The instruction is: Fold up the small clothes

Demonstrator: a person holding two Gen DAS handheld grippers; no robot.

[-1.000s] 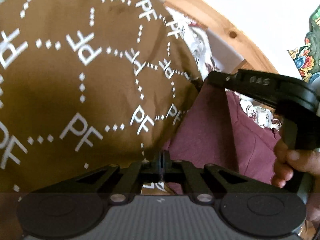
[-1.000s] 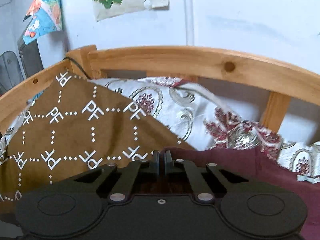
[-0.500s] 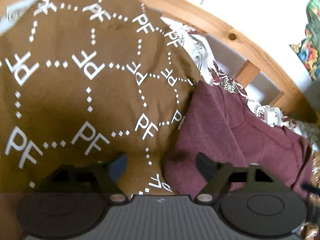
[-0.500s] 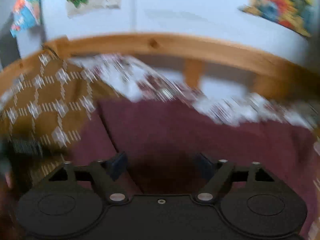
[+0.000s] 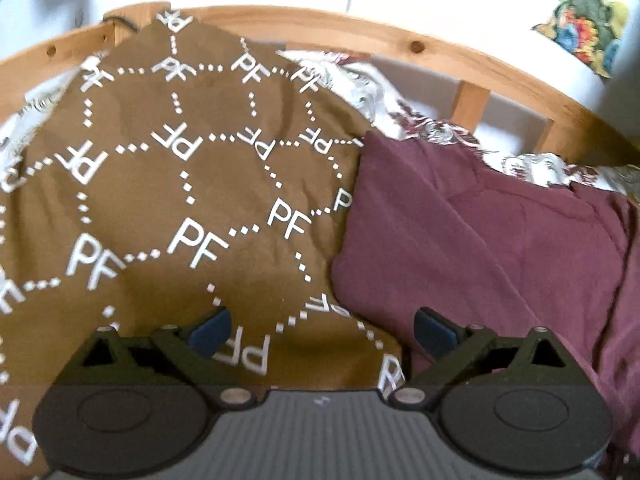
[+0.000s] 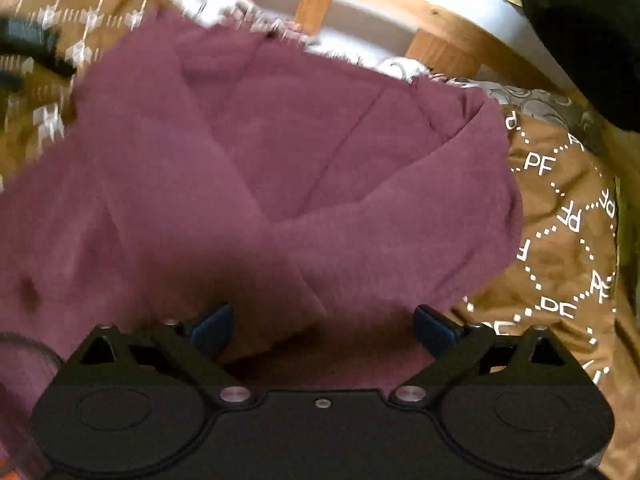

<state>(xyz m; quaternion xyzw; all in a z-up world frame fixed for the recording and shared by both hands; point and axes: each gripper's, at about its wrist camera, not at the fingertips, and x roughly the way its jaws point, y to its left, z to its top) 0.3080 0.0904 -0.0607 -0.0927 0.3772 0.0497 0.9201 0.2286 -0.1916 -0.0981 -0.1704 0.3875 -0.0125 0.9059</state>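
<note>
A maroon garment (image 6: 288,184) lies rumpled and partly folded over on the bed; it also shows at the right of the left wrist view (image 5: 480,248). A brown cloth printed with white "PF" letters (image 5: 168,200) lies beside it, and shows at the right of the right wrist view (image 6: 560,240). My left gripper (image 5: 322,330) is open and empty above the brown cloth's near edge. My right gripper (image 6: 322,326) is open and empty just above the maroon garment.
A curved wooden bed rail (image 5: 420,46) with slats runs along the far side, with a white wall behind. A patterned white and red bedsheet (image 5: 432,128) shows beyond the cloths. A dark object (image 6: 588,32) sits at the upper right of the right wrist view.
Both grippers were shut on cloth a second ago and have opened and let go. Both have drawn back; the right one swung right over the maroon garment.
</note>
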